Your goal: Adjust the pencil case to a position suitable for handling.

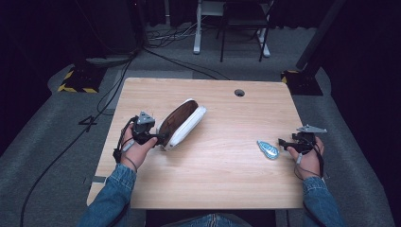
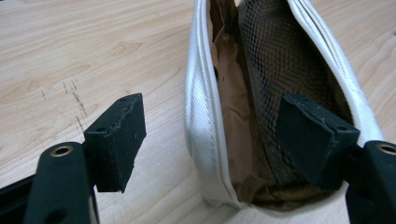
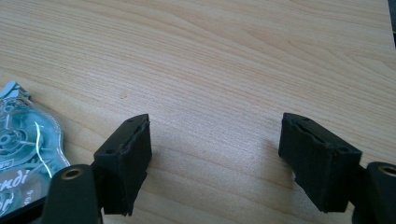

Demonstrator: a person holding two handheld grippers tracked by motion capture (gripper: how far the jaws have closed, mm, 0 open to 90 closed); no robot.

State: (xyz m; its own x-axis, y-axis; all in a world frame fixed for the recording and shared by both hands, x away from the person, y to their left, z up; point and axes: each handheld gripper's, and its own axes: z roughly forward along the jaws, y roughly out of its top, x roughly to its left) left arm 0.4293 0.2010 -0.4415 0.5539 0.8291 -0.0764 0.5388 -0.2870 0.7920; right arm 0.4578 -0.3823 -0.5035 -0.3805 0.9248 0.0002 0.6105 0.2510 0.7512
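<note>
- The left forearm, in a denim sleeve [image 1: 111,191], comes up from the bottom edge and angles slightly rightward; the left hand [image 1: 137,150] grips its tool from below, with the cable looping beside the wrist.
- The left tool [image 1: 160,138] points right, towards the near end of a white pouch [image 1: 187,126], and a grey three-cornered plate [image 1: 145,117] sits on top of it.
- In the left gripper view the jaws stand wide apart: the left one is over bare wood, clear of the pouch's white side, and the right one is inside the open mouth against the dark mesh lining [image 2: 280,56]. Nothing is pinched between them.
- The pouch lies diagonally on the left-centre of the worktop [image 1: 222,170], unzipped, its brown interior facing up and to the left.
- A small blue-and-clear packet [image 1: 268,149] lies flat on the worktop, right of centre, just beside the right tool's tips.
- The right tool [image 1: 283,142] points left at that packet; its jaws are wide apart over bare wood with nothing between them, and the packet sits just outside the left jaw in the right gripper view.
- The right hand [image 1: 308,158] holds its tool low near the worktop's right edge, its forearm rising from the bottom right corner.
</note>
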